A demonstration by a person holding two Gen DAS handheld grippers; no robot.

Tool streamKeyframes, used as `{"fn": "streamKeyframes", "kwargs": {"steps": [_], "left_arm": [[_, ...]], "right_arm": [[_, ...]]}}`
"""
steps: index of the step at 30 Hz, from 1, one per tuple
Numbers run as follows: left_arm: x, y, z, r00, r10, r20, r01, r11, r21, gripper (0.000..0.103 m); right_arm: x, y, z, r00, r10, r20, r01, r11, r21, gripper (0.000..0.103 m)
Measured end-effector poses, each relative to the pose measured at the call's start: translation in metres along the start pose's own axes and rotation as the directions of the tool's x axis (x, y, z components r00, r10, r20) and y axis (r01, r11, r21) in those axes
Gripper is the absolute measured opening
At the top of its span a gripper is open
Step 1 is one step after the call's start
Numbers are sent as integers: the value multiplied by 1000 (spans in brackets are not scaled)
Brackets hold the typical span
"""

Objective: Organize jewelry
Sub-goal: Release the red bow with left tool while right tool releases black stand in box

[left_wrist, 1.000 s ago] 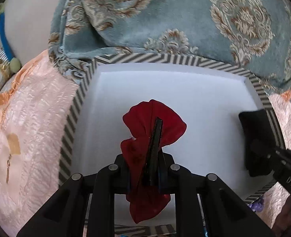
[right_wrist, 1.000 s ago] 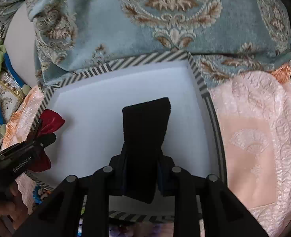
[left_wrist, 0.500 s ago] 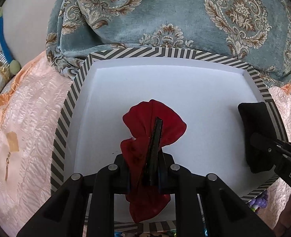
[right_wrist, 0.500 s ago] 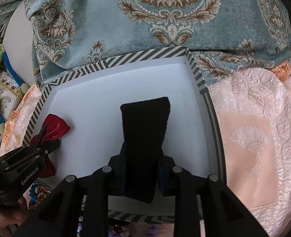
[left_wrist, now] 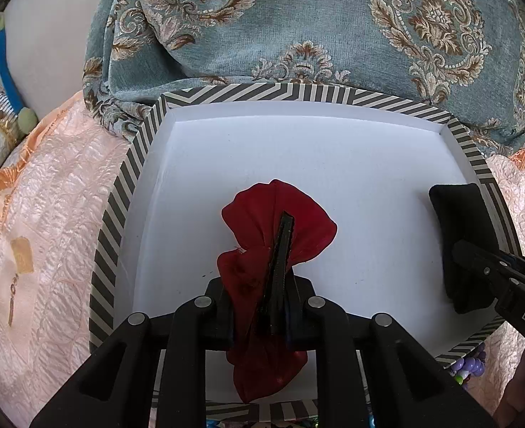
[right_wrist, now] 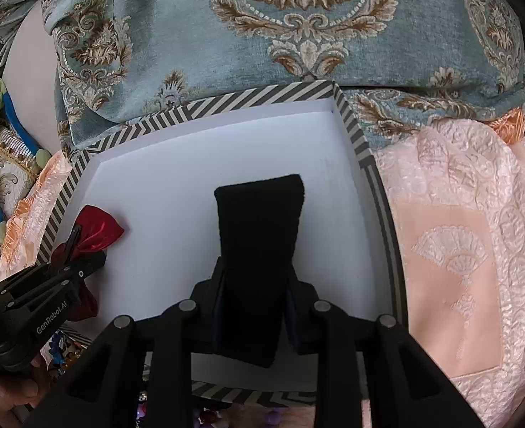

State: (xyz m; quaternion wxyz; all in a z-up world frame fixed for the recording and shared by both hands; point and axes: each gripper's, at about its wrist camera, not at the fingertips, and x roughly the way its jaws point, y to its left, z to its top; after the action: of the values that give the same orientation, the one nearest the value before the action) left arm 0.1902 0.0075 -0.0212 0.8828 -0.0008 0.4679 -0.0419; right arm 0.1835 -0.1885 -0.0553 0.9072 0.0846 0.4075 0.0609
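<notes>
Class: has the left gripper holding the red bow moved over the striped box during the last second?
Yes. The left gripper, shut on the red bow, has advanced farther over the striped box, toward its far rim.

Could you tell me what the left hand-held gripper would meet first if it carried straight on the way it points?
Probably the white floor of the striped box: the left hand-held gripper, shut on the red bow clip, points down and forward over it. Depth is unclear.
</notes>
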Motion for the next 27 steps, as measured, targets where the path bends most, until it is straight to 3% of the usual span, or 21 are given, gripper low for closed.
{"fn": "streamKeyframes", "kwargs": {"steps": [10,17,27], "left_arm": [[0,2,2,998,-58,-8,58,998,-16,18],[-3,10,4,997,-72,0,71,997,-39,29],[-22,25,5,997,-61,56,64,997,-53,34]], "right_arm": [[-2,-2,1,999,34,11,-34,999,30,38],[-18,0,5,994,78,80,-81,996,42,49],[-43,-9,8,984,83,158,-95,993,70,49]]}}
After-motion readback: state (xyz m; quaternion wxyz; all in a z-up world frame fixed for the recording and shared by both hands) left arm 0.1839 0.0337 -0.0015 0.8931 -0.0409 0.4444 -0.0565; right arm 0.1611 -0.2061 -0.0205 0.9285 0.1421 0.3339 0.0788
